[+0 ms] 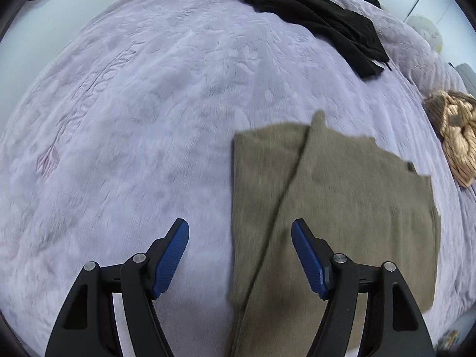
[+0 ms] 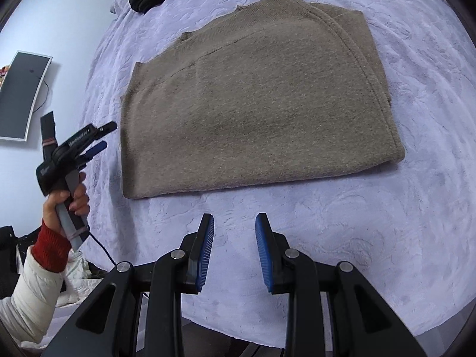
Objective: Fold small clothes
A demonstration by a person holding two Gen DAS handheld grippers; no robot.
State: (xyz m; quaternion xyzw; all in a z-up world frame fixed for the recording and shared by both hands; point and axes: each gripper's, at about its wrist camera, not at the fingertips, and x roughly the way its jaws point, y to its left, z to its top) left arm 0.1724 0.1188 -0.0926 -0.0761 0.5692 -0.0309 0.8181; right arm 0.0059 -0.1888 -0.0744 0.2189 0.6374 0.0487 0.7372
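Folded brown sweater lying flat mid-frame on purple blanket. Left gripper spread wide, right gripper slightly apart, both empty, probably finished folding.

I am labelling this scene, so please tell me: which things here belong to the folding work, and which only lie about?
Belong to the job:
- brown sweater, folded flat on the bed
- left gripper, open, empty
- right gripper, open, empty

Lying about:
- black garment, bunched at the far side
- striped cloth at the bed's edge
- purple blanket
- monitor
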